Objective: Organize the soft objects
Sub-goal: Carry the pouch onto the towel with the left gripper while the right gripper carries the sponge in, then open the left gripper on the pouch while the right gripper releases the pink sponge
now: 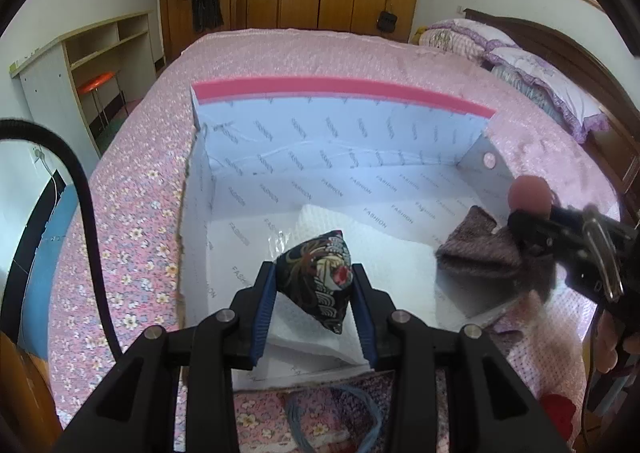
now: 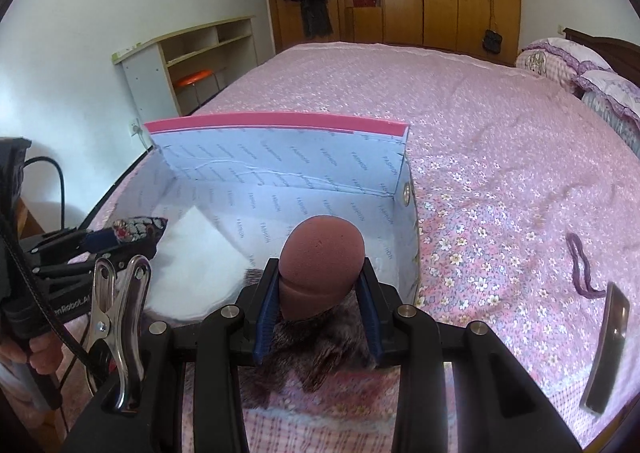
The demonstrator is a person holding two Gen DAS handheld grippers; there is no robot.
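My left gripper [image 1: 314, 289] is shut on a black patterned pyramid-shaped beanbag [image 1: 320, 277] and holds it over the open white box [image 1: 304, 141], above a white foam pad [image 1: 304, 309]. My right gripper [image 2: 318, 293] is shut on a brown makeup sponge [image 2: 322, 257], at the box's near right corner. A grey-brown knitted fuzzy cloth [image 1: 476, 249] hangs under it, also seen in the right wrist view [image 2: 316, 357]. The right gripper shows at the right of the left wrist view [image 1: 528, 221], the left gripper at the left of the right wrist view [image 2: 132, 237].
The box has a pink rim [image 2: 276, 121] and sits on a pink floral bed [image 2: 480, 173]. A purple hair band [image 2: 580, 269] and a dark flat object [image 2: 608, 349] lie to the right. Blue cord [image 1: 332, 413] lies before the box. Pillows [image 1: 540, 65] are at far right.
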